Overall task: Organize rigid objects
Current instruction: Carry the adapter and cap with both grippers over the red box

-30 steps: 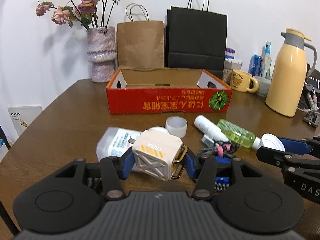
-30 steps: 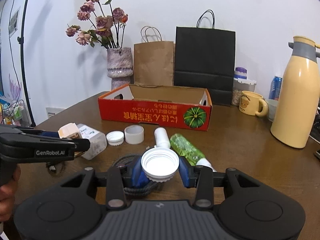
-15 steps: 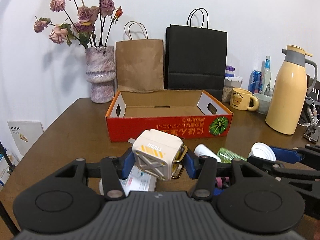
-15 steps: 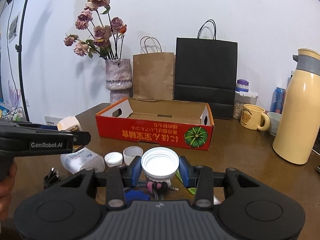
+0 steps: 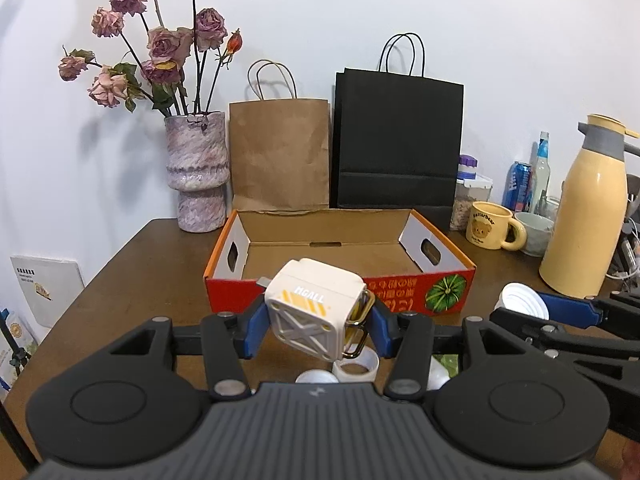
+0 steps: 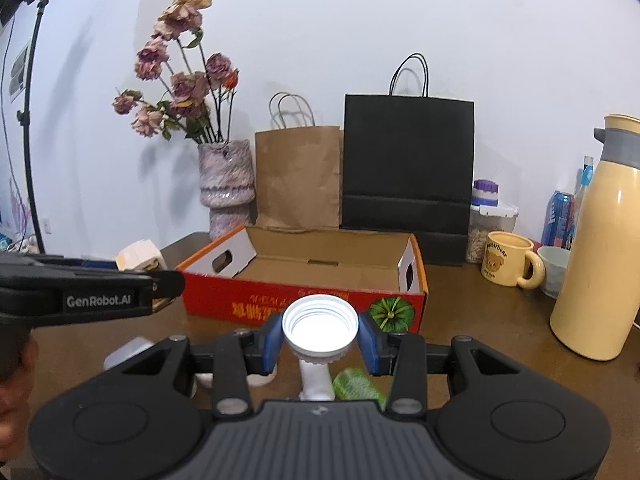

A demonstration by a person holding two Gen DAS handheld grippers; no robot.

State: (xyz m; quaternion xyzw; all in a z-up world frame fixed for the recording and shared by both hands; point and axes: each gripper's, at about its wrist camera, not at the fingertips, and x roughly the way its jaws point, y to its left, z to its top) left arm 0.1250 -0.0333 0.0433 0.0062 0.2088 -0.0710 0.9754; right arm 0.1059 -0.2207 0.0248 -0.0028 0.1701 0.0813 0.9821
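Observation:
My left gripper [image 5: 316, 324] is shut on a cream cube-shaped charger [image 5: 314, 308] marked MCALL, held above the table in front of the red cardboard box [image 5: 400, 292]. My right gripper [image 6: 320, 340] is shut on a white screw lid [image 6: 319, 326], held just before the box's front wall [image 6: 248, 304]. The box is open on top and looks empty. In the right wrist view the left gripper [image 6: 160, 280] shows at the left with the charger [image 6: 138, 256]. In the left wrist view the lid [image 5: 520, 300] shows at the right.
On the table below lie a white cup [image 5: 356, 364], a white bottle [image 6: 316, 380], a green bottle [image 6: 356, 384] and a clear container [image 6: 128, 354]. Behind the box stand a vase [image 5: 198, 172], paper bags [image 5: 398, 144], a yellow mug [image 5: 490, 226] and a cream thermos [image 5: 588, 216].
Both grippers have risen and moved toward the box with their objects still held. The loose items on the table have dropped to the bottom of the views.

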